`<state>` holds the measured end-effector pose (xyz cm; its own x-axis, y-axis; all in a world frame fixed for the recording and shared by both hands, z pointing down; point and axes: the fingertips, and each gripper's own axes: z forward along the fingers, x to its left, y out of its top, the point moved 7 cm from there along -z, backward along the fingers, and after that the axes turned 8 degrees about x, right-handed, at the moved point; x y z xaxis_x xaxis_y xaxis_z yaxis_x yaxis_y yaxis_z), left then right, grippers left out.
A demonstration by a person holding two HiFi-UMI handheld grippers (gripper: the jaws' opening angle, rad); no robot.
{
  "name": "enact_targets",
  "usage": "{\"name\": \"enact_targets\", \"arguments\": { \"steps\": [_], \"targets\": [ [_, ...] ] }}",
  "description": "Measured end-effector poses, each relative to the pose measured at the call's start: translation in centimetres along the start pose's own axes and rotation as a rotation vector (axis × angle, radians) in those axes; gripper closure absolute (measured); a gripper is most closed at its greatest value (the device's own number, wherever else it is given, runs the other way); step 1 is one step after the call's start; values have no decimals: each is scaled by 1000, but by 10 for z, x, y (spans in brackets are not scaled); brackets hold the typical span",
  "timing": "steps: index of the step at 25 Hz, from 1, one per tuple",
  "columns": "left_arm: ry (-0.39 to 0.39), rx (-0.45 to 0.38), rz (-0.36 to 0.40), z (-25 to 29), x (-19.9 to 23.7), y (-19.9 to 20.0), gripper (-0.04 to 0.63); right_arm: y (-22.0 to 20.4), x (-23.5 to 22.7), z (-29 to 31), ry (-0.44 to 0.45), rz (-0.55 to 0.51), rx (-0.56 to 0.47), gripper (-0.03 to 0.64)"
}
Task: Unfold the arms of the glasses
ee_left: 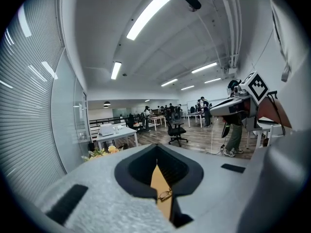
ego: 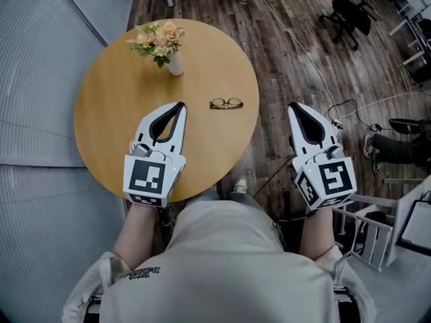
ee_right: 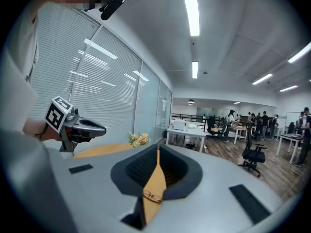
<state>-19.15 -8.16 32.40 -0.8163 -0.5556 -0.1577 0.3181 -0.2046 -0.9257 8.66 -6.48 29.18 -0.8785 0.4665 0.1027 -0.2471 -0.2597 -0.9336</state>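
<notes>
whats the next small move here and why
Probably bring both grippers in toward the glasses and open the jaws: the left gripper and right gripper are shut, empty and apart from the glasses, which lie untouched on the table.

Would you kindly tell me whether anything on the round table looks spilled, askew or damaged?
Nothing stands out. The vase of flowers stands upright on the table with no spill around it, and the glasses lie flat nearer the person, showing no damage at this size.
</notes>
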Motion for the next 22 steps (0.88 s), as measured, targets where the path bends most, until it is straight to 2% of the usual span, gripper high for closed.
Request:
{"name": "enact_targets", "arguments": {
  "steps": [14, 18, 22],
  "targets": [
    [29, 42, 29, 20, -17, 2, 572, -14, -26, 6, 34, 23, 9, 583],
    [56, 108, 89, 34, -16, -2, 571, -18, -31, 16, 45, 21, 19, 583],
    [34, 153, 142, 52, -17, -7, 569, -22, -33, 27, 53, -3, 40, 583]
  ]
}}
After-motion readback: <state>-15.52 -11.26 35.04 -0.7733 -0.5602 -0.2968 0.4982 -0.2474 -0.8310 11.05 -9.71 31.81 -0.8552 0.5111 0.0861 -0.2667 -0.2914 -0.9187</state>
